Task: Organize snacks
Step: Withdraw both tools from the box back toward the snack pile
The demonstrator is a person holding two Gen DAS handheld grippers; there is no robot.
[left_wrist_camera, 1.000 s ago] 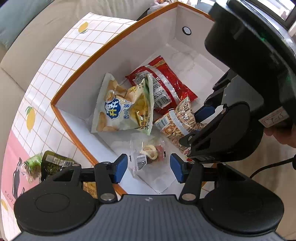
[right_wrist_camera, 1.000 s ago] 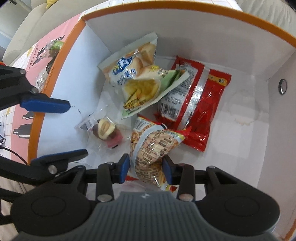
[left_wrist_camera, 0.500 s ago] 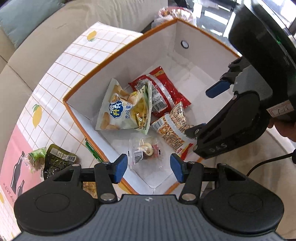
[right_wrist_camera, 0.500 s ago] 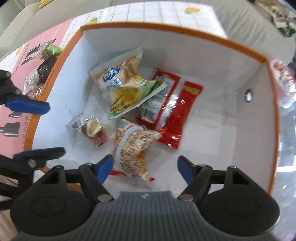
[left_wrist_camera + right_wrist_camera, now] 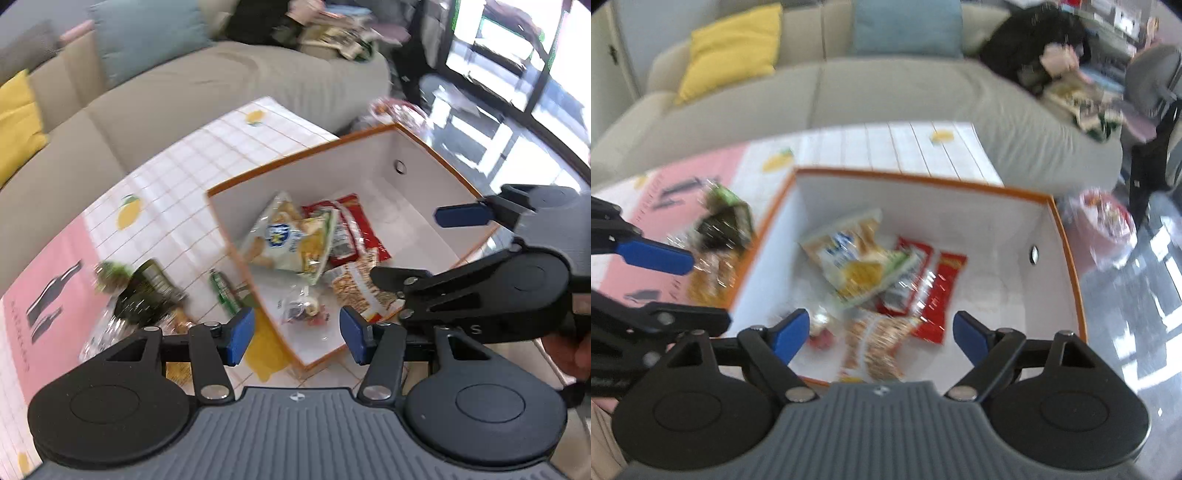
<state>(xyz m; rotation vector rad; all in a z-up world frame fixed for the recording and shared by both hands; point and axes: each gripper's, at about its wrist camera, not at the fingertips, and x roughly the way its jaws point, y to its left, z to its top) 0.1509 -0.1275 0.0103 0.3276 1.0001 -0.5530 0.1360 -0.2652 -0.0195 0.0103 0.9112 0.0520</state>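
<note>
The orange-rimmed white cardboard box [image 5: 417, 147] is holding the soft, crinkly foil snack packets [image 5: 291, 236]; grip their sealed edges. The right gripper [image 5: 879, 334] is opening, empty; the left gripper [image 5: 295, 332] is released, empty. Only the left view is showing the green packet [image 5: 223, 291] outside.

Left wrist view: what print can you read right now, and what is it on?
"AS", the end of a longer word: body of the right gripper.
Blue logo on the chip bag: too blurred to read.
Red packets, barcode label: too small.
Pink mat, small line of text: unreadable.
</note>
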